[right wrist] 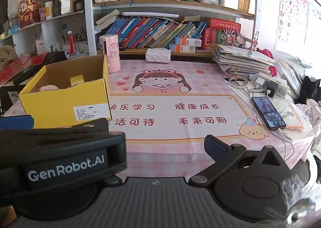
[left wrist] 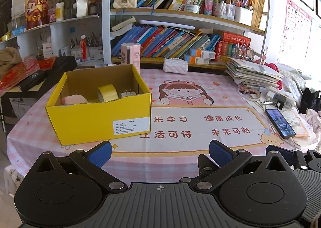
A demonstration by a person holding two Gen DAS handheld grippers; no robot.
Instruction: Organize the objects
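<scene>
Left wrist view: open-topped yellow box [left wrist: 98, 115] holds a tape roll [left wrist: 107, 92]; both grippers gape empty.

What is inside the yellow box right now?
Inside the yellow box: a roll of yellow tape, a pink soft item and a small grey object. The front wall hides the floor.

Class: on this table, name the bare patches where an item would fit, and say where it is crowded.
Free: the printed mat between the yellow box and the phone, and the strip before the white purse. Crowded: the right edge, with paper stack, chargers and cables.
</scene>
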